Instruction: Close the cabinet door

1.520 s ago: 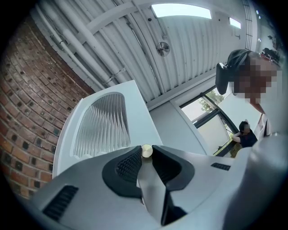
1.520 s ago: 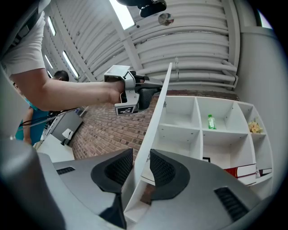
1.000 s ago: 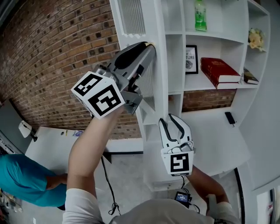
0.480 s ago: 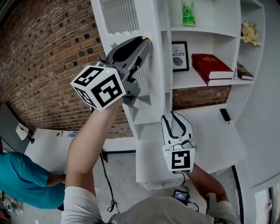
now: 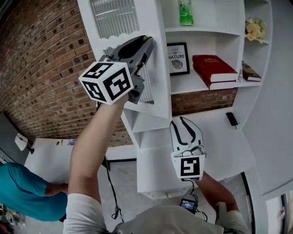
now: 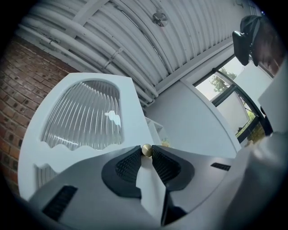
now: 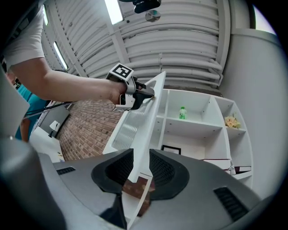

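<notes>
Head view: the left gripper (image 5: 147, 40) is raised to the free edge of the white cabinet door (image 5: 153, 77), which stands ajar. The right gripper (image 5: 178, 121) sits lower on the same edge. Beyond the jaws, open shelves hold a green bottle (image 5: 185, 11), a framed print (image 5: 177, 58) and a red book (image 5: 214, 71).

Left gripper view: the 2 pads pinch a small brass knob (image 6: 146, 149) at their tips. The door's ribbed glass (image 6: 83, 114) lies to their left.

Right gripper view: the jaws are apart. The door's edge runs up between them, unclamped.
</notes>
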### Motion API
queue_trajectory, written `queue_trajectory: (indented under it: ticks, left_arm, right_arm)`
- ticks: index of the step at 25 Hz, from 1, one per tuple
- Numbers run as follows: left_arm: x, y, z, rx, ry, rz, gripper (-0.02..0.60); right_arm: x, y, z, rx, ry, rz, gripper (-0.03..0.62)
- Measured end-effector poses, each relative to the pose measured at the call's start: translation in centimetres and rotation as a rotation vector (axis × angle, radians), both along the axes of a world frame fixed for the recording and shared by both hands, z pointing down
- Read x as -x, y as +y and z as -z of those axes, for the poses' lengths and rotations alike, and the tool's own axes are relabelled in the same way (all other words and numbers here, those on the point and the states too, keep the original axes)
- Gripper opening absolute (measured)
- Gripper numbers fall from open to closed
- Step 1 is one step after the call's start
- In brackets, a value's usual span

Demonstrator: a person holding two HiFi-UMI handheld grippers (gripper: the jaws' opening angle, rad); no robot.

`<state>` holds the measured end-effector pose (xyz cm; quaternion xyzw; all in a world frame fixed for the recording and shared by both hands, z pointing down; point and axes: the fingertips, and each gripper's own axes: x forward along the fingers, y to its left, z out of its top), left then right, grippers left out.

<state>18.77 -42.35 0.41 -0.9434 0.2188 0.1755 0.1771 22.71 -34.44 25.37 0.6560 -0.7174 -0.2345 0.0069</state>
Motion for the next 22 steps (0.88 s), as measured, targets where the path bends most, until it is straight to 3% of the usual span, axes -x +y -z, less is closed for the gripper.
queue_trajectory:
  ticks: [22]
  left_arm:
    - [-5.1, -5.6, 0.3, -0.005, -0.044, 0.092, 0.086]
  right_arm:
    - [-4.6, -1.7, -1.0, 0.025, -0.019, -0.027, 0.127]
